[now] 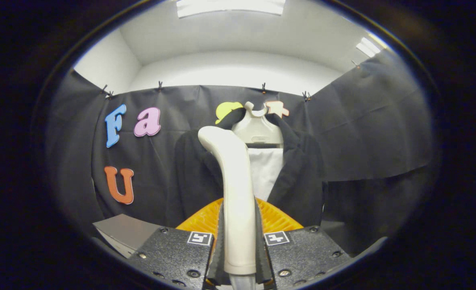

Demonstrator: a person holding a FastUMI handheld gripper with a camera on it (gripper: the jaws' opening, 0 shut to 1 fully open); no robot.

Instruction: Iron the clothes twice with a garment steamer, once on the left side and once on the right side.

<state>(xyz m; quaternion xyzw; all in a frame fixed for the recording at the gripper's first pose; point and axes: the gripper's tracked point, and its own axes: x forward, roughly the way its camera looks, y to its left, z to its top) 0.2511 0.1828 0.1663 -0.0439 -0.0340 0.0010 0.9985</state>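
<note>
We are gripping the garment steamer (pixel 238 189) with the gripper (pixel 238 245), its two fingers (pixel 218 241) closed nearly together and pressing on either side of the steamer's smooth, cream-coloured plastic handle. The handle is standing upright between the fingers, rising ahead of them and curving over to a rounded tip. Just behind its lower part, a ribbed orange basket-like piece (pixel 276 219) is fanning out to both sides of the fingers, its ridges running in fine lines. Beyond that, the dark jacket (pixel 302 177) is hanging open on a pale moulded hanger form (pixel 258 129), with a white shirt panel (pixel 267 169) showing between the lapels; the cloth is looking matte and soft. The steamer's tip is overlapping the jacket's left lapel in our view, and we cannot tell whether they are touching. The black cloth wall (pixel 375 121) is draping behind the garment. A grey flat board (pixel 121 231) is lying low beside the left finger.
</note>
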